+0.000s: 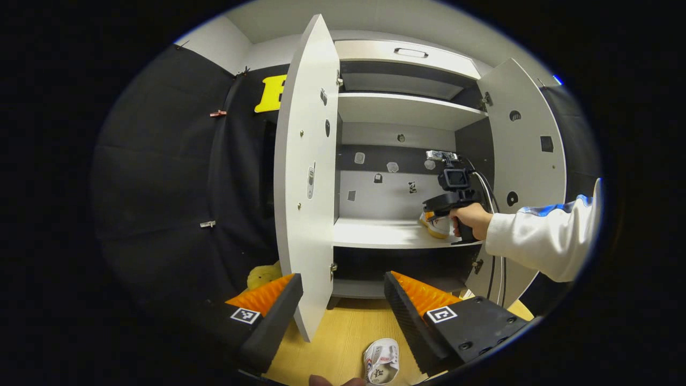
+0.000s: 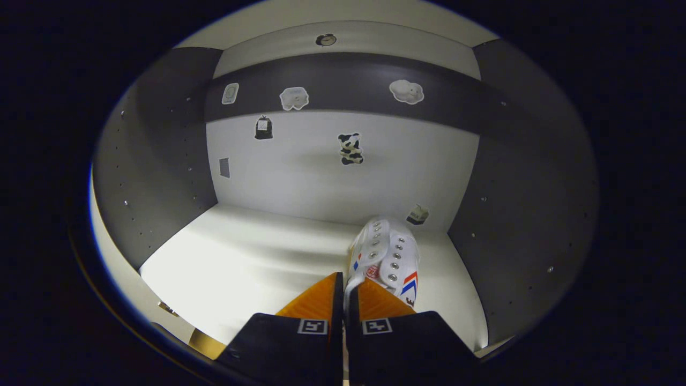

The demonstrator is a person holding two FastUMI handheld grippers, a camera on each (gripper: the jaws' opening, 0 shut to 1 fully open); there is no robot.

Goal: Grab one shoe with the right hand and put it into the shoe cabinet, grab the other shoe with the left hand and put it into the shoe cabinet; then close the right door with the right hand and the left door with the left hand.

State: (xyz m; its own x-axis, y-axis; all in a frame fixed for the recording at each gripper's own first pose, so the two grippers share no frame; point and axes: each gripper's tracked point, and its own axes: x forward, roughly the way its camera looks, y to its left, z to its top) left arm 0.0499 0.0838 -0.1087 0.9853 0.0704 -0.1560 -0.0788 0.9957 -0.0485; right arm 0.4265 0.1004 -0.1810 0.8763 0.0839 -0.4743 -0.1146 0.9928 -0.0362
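While the right gripper (image 2: 344, 292) is pinching a white shoe (image 2: 387, 257) on the cabinet's middle shelf (image 2: 241, 262), the left gripper (image 1: 343, 300) is hanging wide open, empty, over the other shoe (image 1: 381, 362) lying on the floor (image 1: 337, 338).

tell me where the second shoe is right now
In the left gripper view the second shoe lies on the wooden floor in front of the open cabinet, low between the left gripper fingers.
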